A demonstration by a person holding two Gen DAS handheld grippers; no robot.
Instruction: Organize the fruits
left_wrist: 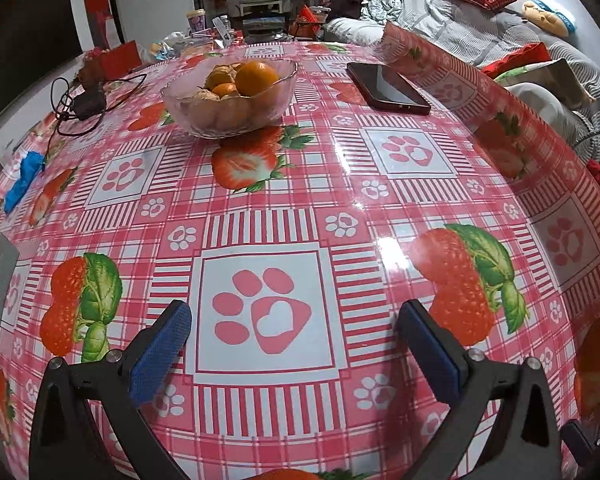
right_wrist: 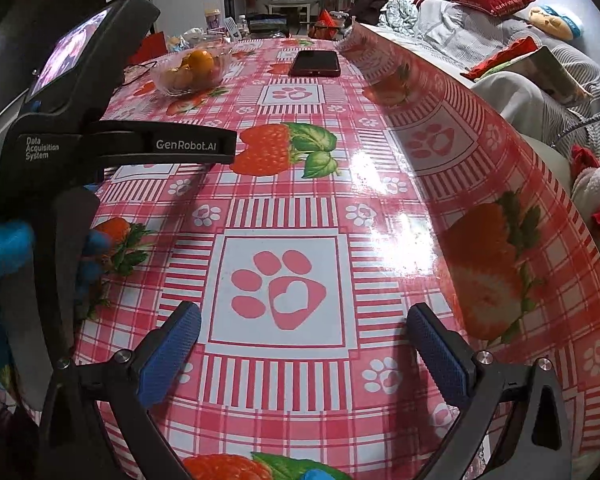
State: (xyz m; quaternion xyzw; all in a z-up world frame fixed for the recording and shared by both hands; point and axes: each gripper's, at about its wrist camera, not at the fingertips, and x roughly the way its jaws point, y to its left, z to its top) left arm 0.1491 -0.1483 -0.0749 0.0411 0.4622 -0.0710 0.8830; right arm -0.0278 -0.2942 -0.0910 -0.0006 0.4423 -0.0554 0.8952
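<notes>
Both the left hand-held gripper (left_wrist: 294, 336) and right hand-held gripper (right_wrist: 304, 340) hover released; reaching carelessly toward the glass bowl (left_wrist: 230, 94) at 11 o'clock could topple its piled oranges (left_wrist: 257, 77).

Bare tablecloth (left_wrist: 340, 200) lies open ahead, with only the glass bowl (left_wrist: 230, 114) and phone (left_wrist: 386, 88) standing far off.

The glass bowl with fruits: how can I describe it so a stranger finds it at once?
Start from the table with the pink strawberry and paw-print cloth. On its far half, left of the dark phone, stands the glass bowl. It alone is transparent, with a wavy rim, and it holds oranges.
</notes>
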